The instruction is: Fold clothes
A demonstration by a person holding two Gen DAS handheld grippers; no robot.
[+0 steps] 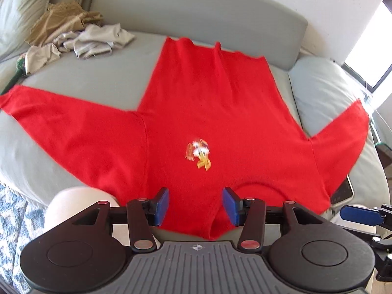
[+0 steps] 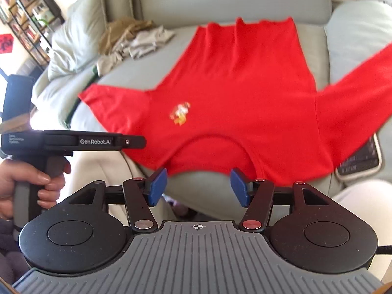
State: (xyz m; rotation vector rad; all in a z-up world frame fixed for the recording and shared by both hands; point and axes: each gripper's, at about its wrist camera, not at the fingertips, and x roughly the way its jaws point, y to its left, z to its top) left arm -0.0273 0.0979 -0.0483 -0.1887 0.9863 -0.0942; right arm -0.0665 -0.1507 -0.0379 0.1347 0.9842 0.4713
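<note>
Red shirt (image 1: 208, 112) lies flat, seemingly just below both open tools

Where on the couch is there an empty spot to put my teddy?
Bare cushion shows between the red shirt and the crumpled clothes pile. The back left corner is crowded with that pile; the shirt covers the middle.

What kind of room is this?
Probably a living room at home: a pale grey-green cushioned sofa with a soft pillow, and a dark metal bookshelf full of books.
</note>
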